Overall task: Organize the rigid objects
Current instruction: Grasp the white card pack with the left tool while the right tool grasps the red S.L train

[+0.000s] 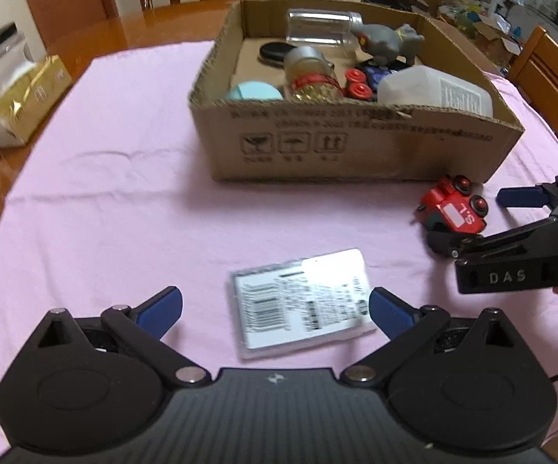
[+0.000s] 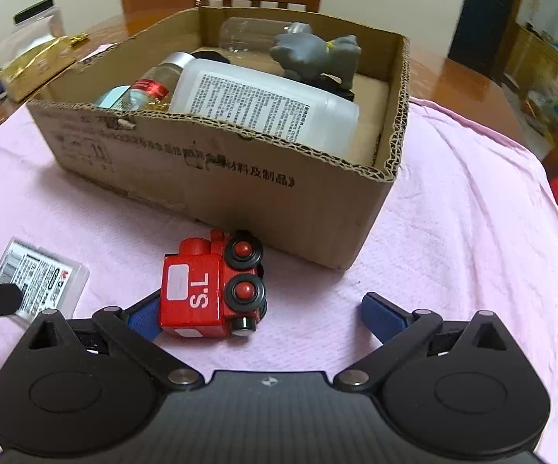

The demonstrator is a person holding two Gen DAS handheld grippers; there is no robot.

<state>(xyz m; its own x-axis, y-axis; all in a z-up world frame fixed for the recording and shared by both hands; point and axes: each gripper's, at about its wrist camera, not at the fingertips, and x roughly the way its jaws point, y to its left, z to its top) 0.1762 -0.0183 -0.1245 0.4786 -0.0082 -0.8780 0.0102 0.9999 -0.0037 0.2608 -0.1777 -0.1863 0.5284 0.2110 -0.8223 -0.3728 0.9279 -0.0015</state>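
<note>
Left wrist view: the left hand-held gripper [image 1: 275, 311] hangs with jaws apart over the flat packet [image 1: 302, 303] on the desk [image 1: 105, 201]. The packet is thin and glossy, lying flat; I judge the pads could skid over it rather than catch an edge. At 2 o'clock sits the box [image 1: 356, 143], already crowded.

Right wrist view: the right hand-held gripper [image 2: 263, 315] is spread wide, the red train [image 2: 211, 292] at 11 o'clock against its left pad, tipped on its side beside the box. Closing off-centre could roll it on its wheels or pinch a corner.
</note>
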